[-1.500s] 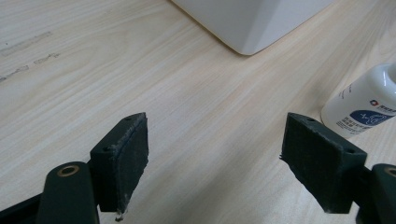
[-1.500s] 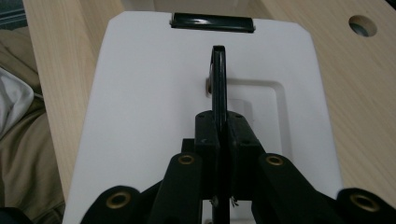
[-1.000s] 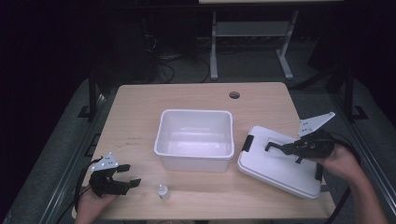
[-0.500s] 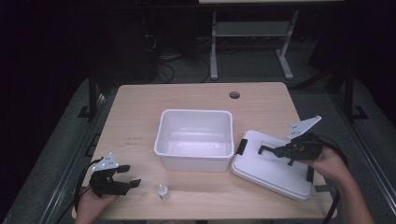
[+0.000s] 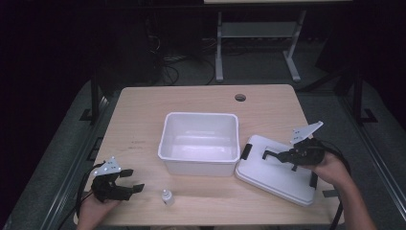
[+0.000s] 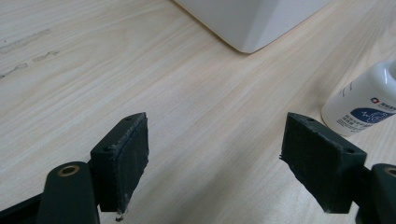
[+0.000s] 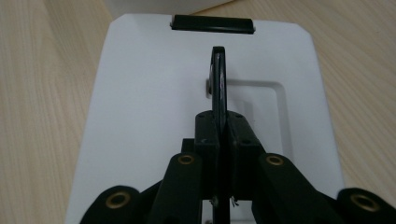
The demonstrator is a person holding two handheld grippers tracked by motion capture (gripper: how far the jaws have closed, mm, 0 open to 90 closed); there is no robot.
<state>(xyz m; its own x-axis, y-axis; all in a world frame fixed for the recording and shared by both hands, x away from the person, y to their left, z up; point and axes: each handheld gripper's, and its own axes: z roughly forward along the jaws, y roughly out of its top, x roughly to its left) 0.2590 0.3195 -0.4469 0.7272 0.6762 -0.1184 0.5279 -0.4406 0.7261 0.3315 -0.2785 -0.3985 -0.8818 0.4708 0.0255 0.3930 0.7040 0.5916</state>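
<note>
A white bin stands open at the middle of the wooden table. Right of it is its white lid, low over the tabletop and slightly tilted. My right gripper is shut on the thin black handle that stands up from the lid. A black latch sits on the lid's far edge. My left gripper rests open at the front left of the table. Nothing is between its pads. A small white bottle stands just right of it, also at the edge of the left gripper view.
The bin's corner lies ahead of the left gripper. A round cable hole is at the back of the table. A second black latch sits on the lid's right edge, near the right hand. Dark floor and a stand lie beyond the table.
My right gripper has sunk with the lid and carried it a little left, toward the bin. The left gripper and the bottle have not moved.
</note>
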